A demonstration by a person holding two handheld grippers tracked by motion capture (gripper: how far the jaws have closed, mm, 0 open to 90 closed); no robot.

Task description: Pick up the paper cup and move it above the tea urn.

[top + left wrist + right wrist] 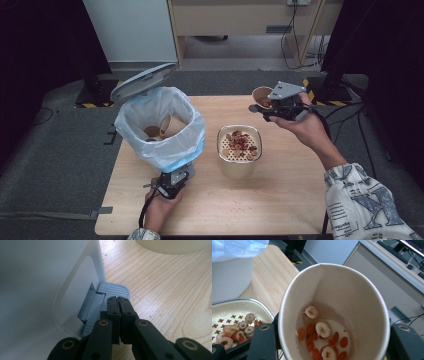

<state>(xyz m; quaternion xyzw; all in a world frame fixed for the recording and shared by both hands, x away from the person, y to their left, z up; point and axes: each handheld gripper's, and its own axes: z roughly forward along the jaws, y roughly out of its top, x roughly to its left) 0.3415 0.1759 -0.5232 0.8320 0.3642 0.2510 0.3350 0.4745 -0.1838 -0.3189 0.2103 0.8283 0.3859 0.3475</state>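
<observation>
nearest the high camera, the person's left hand (159,206) holds the left gripper (172,181) low at the table's near side, its two black jaws pressed together with nothing between them. the left gripper view has their tips resting on the ribbed grey foot pedal (113,291) at the base of the white plastic pedal bin (161,150). one bin stands on the light wooden table (280,200), lined with a translucent white bag (165,127), its grey lid (142,81) tipped up and back. inside it lie at least two paper cups (162,129); i cannot tell whether there are more.

just right of the bin stands one cream square container with a perforated strainer insert (239,152), heaped with fruit slices and red berries (241,142).

the right gripper (265,106) is held above the table's far right part, well apart from the bin. its jaws are closed on one tan paper cup (334,310), one on each side of its wall, with the cup tilted toward the strainer. in the right gripper view the cup holds a little pale liquid, three round pale slices (322,329) and about ten small red berries (344,342).
</observation>
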